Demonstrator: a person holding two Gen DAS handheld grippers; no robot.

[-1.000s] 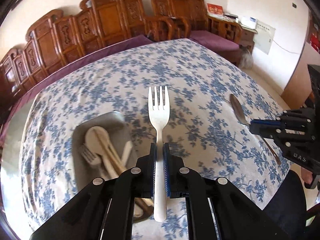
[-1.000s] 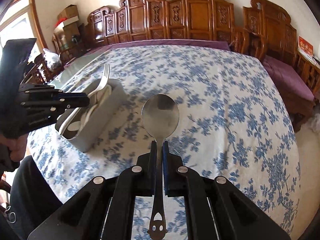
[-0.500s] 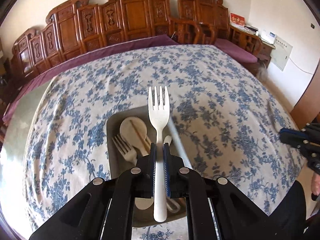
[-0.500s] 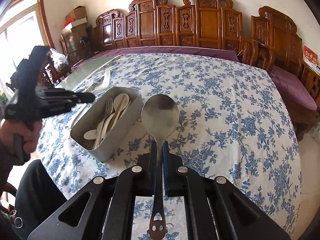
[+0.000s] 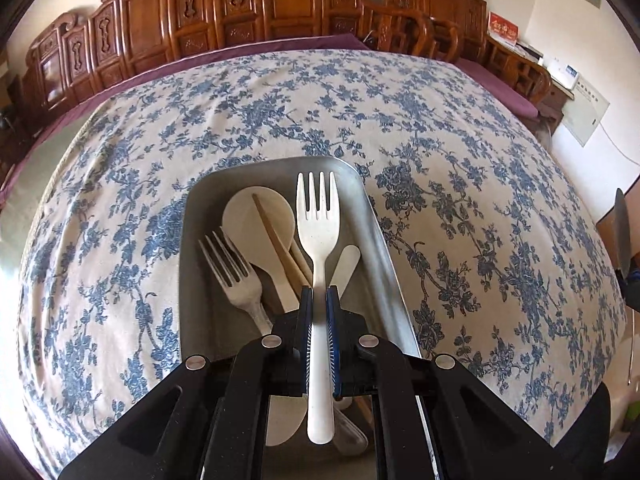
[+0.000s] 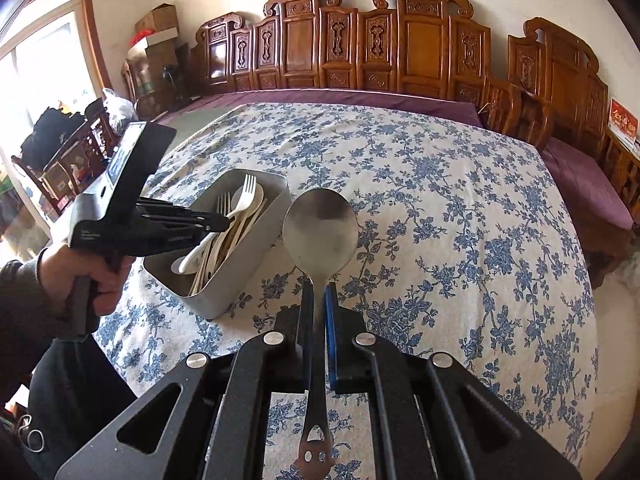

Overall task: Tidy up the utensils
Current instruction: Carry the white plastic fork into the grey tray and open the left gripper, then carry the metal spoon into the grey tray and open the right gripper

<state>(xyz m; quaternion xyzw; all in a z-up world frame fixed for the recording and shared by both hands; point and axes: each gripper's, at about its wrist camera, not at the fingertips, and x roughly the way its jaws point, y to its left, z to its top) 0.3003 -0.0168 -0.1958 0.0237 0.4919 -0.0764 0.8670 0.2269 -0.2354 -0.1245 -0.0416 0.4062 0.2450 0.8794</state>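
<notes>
Utensils sit in both grippers: the left gripper (image 5: 318, 300) is clamped on a white plastic fork (image 5: 319, 224) above the grey metal box (image 5: 380, 240), and the right gripper (image 6: 319, 300) is clamped on a metal spoon (image 6: 319, 232) over the floral tablecloth (image 6: 460, 220). Inside the box lie another white fork (image 5: 236, 276), a pale spoon (image 5: 256, 216) and chopsticks (image 5: 280, 248). Beyond the table stand carved wooden chairs (image 6: 400, 48).

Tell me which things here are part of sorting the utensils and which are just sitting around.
Part of the job: white fork in the left gripper; metal spoon in the right gripper; metal tray with utensils.

Just around: floral tablecloth; carved wooden chairs; cardboard boxes.
</notes>
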